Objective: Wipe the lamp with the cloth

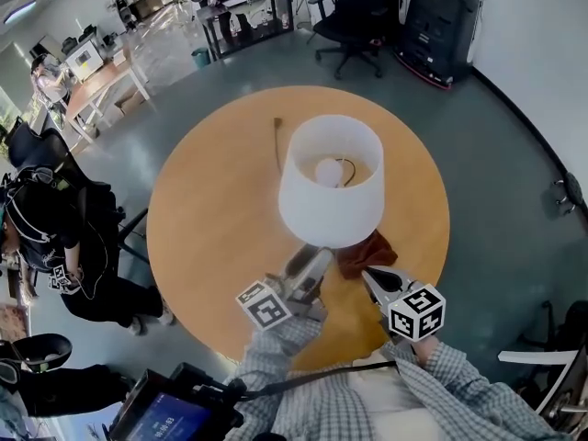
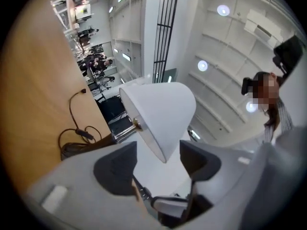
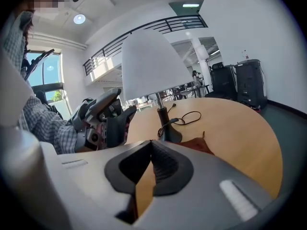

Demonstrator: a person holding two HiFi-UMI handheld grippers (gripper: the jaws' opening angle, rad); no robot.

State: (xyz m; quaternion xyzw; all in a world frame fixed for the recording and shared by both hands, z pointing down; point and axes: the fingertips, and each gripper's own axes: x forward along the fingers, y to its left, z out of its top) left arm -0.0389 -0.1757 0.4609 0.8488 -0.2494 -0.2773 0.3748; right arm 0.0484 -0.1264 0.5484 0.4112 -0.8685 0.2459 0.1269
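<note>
A white lamp (image 1: 331,180) stands in the middle of the round wooden table (image 1: 211,200); its bulb shows inside the shade. A dark red cloth (image 1: 369,250) lies crumpled on the table by the lamp's foot, partly under the shade. My left gripper (image 1: 312,257) is just below the shade's near rim and tilts upward; in the left gripper view it (image 2: 158,164) is open, with the edge of the shade (image 2: 158,114) reaching between the pads without touching. My right gripper (image 1: 369,276) hovers near the cloth (image 3: 194,145) and is shut (image 3: 152,159) on nothing.
The lamp's black cable (image 1: 276,141) trails across the far side of the table. A black office chair (image 1: 354,21) and a black cabinet (image 1: 441,26) stand beyond the table. People stand at the left (image 1: 46,228). The table's near edge lies under my hands.
</note>
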